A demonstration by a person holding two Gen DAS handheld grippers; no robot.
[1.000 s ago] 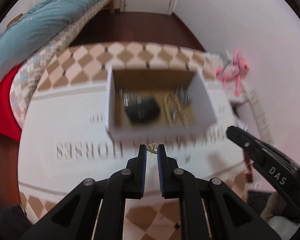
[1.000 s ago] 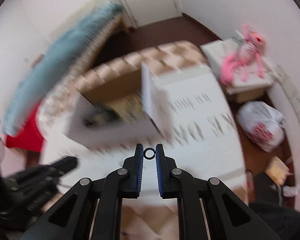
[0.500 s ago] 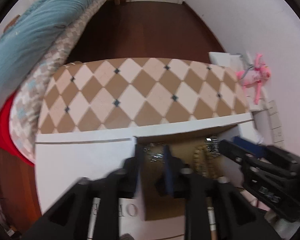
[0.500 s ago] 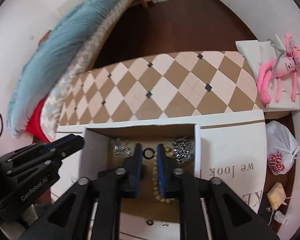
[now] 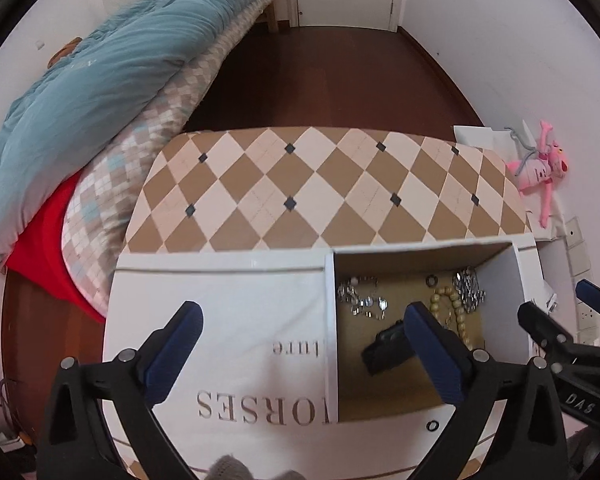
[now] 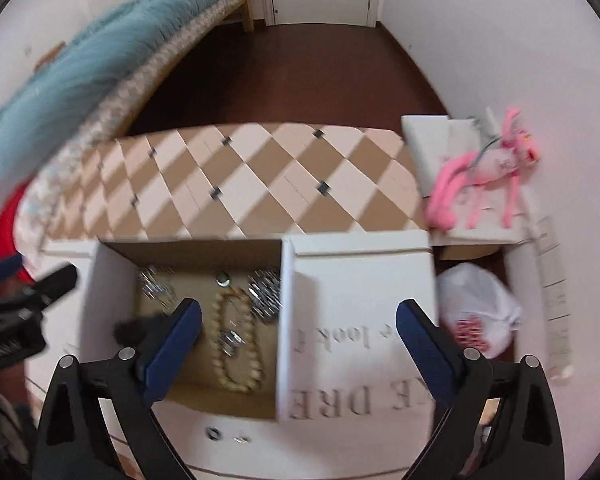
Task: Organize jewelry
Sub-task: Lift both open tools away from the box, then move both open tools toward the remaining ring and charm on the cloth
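Two small loose pieces, a dark metal ring (image 5: 432,425) and a tiny stud (image 6: 241,438), lie low in frame before the open white cardboard box (image 5: 330,320); light, slippery, best pinched edgewise. Left gripper (image 5: 304,340) and right gripper (image 6: 298,336) are opening, nothing between their jaws.

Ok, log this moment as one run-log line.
left gripper: opening, empty | right gripper: opening, empty | box: beads, chains inside | small ring: outside box

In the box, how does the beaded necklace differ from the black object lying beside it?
The beaded necklace is pale cream, while the black object is dark. The necklace is a loop of many small round beads; the black object is one solid, blocky piece. Both lie on the brown floor of the white box.
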